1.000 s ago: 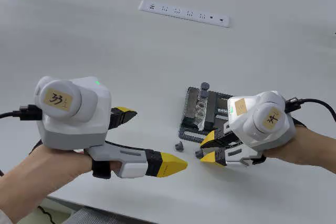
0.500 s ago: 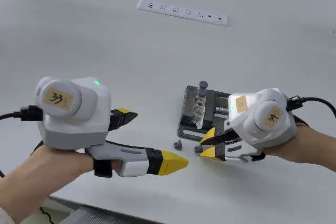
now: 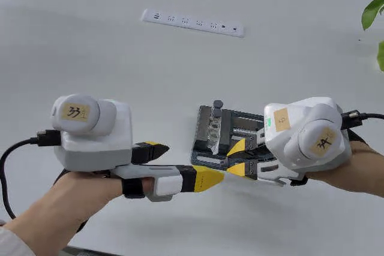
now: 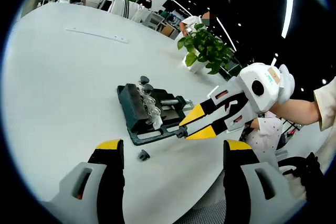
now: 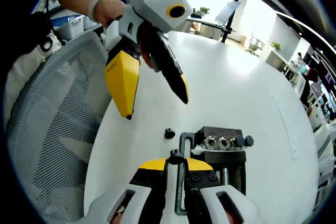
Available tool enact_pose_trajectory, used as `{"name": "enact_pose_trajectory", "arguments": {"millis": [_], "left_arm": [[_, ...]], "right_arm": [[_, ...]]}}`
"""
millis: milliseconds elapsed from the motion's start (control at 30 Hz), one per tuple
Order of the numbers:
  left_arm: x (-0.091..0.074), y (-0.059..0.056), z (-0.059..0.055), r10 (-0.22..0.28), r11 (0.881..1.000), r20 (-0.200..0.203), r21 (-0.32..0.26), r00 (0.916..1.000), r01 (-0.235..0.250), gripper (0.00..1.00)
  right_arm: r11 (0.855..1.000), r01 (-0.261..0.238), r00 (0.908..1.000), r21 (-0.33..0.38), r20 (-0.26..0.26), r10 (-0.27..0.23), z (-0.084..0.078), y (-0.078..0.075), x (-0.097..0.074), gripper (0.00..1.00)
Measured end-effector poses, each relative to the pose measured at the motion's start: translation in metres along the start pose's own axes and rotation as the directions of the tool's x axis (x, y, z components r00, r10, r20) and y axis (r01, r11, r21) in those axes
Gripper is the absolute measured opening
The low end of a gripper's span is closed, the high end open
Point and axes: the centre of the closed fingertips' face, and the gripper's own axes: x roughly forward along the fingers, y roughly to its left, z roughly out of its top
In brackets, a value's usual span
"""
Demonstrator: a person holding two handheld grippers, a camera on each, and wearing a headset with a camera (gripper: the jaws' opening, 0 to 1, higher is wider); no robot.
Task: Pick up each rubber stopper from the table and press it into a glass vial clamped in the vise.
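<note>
The left gripper (image 3: 185,163) hovers, jaws apart and empty. One rubber stopper (image 4: 143,155) lies loose on the worktop (image 3: 90,46) near the vise (image 3: 201,130). In the vise, two glass vials (image 5: 210,141) look open and two seem capped, so roughly half appears done. The right gripper (image 3: 239,157) has its jaws clamped on a second stopper (image 5: 176,155) at the vise's edge. The white worktop carries a power strip (image 3: 192,22); a potted plant (image 4: 205,48) stands beyond, in a lit office.

My left tool (image 3: 195,161) sits level in my left hand (image 3: 90,189), jaws spread wide. My right tool (image 3: 236,157) points toward it, tips near, jaws pinched on a rubber stopper (image 5: 176,156).
</note>
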Motion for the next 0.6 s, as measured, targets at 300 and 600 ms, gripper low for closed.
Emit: {"name": "enact_pose_trajectory", "arguments": {"millis": [300,600], "left_arm": [[0.017,-0.01,0.001,-0.031,0.99,0.017,-0.136,0.9994,0.033,0.61],[0.025,-0.021,0.01,-0.047,0.97,0.064,-0.235,0.9968,0.061,0.43]], "right_arm": [[0.997,0.074,0.9972,-0.035,-0.004,-0.075,0.012,-0.002,-0.014,0.07],[0.99,0.126,0.992,-0.066,-0.001,-0.126,0.019,-0.002,-0.024,0.07]]}}
